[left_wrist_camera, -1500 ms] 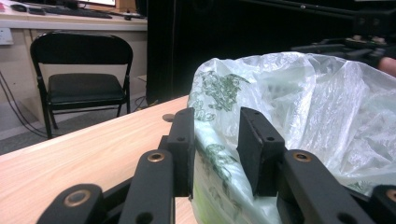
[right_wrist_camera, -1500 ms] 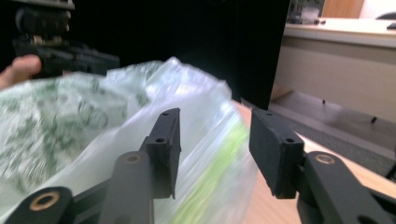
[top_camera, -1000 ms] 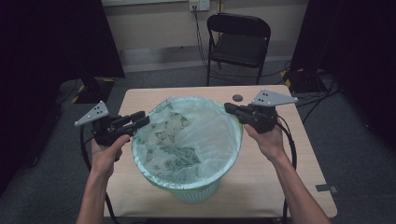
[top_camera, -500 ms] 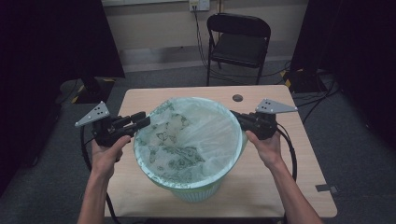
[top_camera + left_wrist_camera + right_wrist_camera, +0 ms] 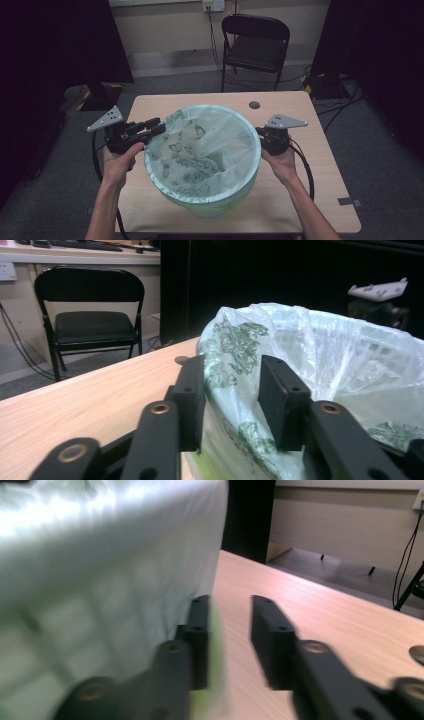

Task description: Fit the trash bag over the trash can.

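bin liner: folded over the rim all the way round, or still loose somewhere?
Mostly over. The liner wraps the bin rim at right and front; at left its printed edge stands up between the left gripper pads.

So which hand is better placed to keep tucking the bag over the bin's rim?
Probably left: the left tongs straddle the bag at the rim. The right tongs, whose jaws just opened, sit beside the bin with nothing between them.

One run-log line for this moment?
left gripper: jaws around bag edge | right gripper: just opened, nothing between, beside bin | bag over rim
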A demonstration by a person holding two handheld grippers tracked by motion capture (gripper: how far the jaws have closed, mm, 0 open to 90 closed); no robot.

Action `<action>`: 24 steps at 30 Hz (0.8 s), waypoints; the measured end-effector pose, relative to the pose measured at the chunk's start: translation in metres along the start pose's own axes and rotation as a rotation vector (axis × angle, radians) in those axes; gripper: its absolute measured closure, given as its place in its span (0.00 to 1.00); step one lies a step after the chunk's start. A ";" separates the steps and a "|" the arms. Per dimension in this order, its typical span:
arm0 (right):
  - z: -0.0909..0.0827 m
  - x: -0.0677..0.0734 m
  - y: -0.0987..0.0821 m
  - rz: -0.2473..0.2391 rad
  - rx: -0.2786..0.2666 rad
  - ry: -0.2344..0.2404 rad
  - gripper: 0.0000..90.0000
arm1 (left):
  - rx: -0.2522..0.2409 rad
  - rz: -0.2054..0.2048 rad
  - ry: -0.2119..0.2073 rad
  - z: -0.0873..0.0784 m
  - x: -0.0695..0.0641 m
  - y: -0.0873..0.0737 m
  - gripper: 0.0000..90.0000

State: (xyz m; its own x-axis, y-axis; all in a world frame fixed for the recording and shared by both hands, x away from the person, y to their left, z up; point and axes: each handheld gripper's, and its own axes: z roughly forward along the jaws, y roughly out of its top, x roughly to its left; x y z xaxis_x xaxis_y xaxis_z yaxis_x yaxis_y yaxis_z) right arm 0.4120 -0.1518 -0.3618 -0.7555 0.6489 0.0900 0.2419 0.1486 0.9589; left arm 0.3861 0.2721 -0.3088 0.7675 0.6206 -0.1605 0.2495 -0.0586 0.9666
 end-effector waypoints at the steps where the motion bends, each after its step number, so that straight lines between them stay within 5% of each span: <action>1: -0.003 -0.002 0.002 0.002 -0.008 -0.015 0.67 | -0.005 -0.005 0.000 0.000 0.001 0.000 0.73; 7: -0.017 -0.014 0.017 0.009 -0.020 -0.109 0.53 | -0.002 -0.008 0.002 0.000 0.001 0.001 0.75; 11: -0.024 -0.017 0.033 0.015 -0.028 -0.127 0.48 | 0.007 -0.025 0.021 0.002 0.001 0.001 0.69; 13: -0.025 -0.016 0.044 0.017 -0.027 -0.121 0.45 | -0.005 -0.061 0.017 0.002 0.002 0.001 0.58; 17: -0.025 -0.007 0.064 -0.023 -0.039 -0.110 0.43 | 0.008 -0.054 0.024 -0.001 0.002 0.002 0.57; 24: -0.015 0.020 0.102 -0.095 -0.064 0.004 0.51 | 0.023 -0.037 0.018 0.000 -0.001 0.003 0.75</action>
State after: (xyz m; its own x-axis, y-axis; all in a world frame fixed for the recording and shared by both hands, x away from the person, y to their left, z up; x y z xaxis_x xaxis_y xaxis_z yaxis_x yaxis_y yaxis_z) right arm 0.4126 -0.1354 -0.2587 -0.7755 0.6313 -0.0016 0.1292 0.1613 0.9784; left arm 0.3859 0.2711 -0.3058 0.7471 0.6364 -0.1919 0.2910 -0.0536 0.9552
